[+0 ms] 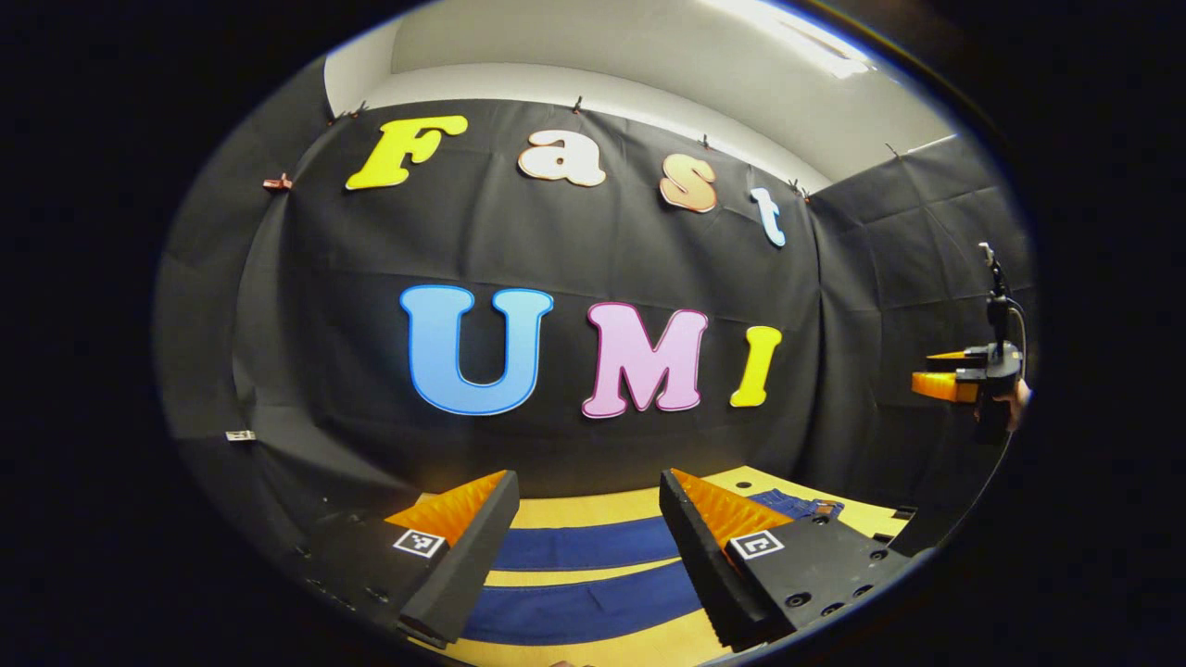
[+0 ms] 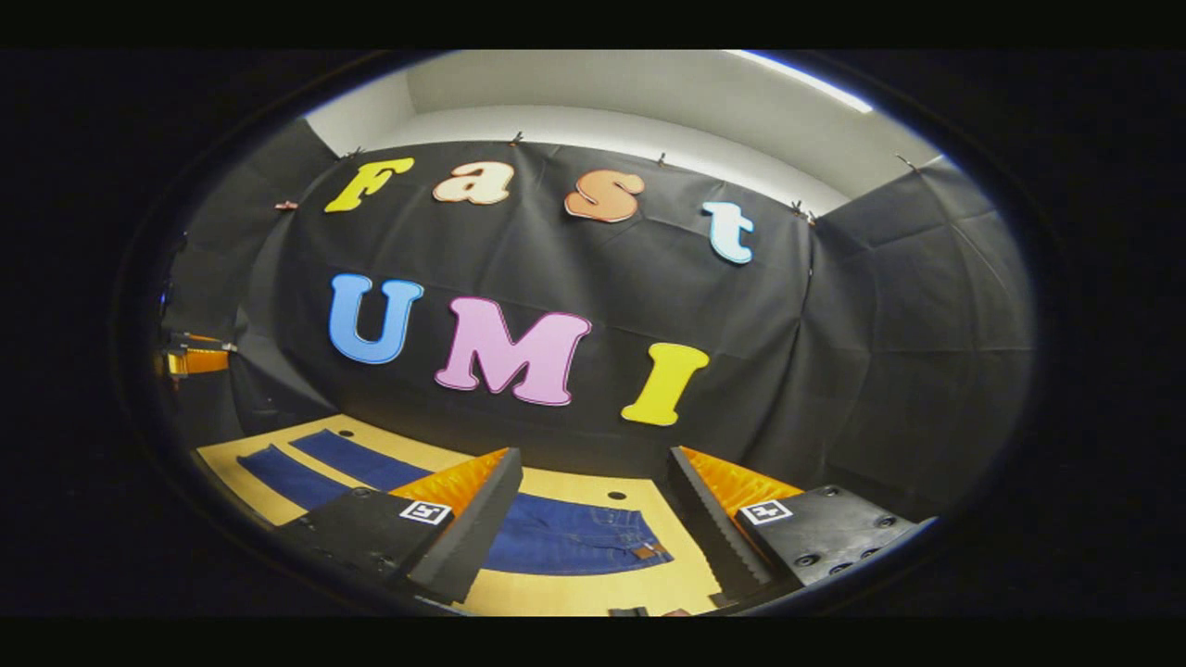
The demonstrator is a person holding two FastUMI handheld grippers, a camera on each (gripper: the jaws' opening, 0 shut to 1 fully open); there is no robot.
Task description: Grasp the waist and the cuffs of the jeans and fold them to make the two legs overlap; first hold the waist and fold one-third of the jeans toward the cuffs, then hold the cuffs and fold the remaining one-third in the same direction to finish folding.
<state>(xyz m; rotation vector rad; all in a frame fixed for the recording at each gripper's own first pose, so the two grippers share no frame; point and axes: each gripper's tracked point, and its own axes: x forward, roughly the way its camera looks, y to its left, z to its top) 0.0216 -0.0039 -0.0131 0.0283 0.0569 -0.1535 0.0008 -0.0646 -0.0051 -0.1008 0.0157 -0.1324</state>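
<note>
Two legs of the jeans (image 1: pixel 593 574) lie flat and parted on the table (image 2: pixel 593 593), so the left gripper (image 1: pixel 588 547) hovers apart near the cuffs. Rightward, the right gripper (image 2: pixel 593 528) hangs apart above the waist (image 2: pixel 579 542), apparently for the first fold.

Dark blue jeans (image 2: pixel 565 537) with a brown waist patch, on a yellow-tan table (image 2: pixel 593 593).

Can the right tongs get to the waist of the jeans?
Probably yes: the right tongs are open above the table, the jeans' waist lies flat between their fingers, and nothing sits in the way.
</note>
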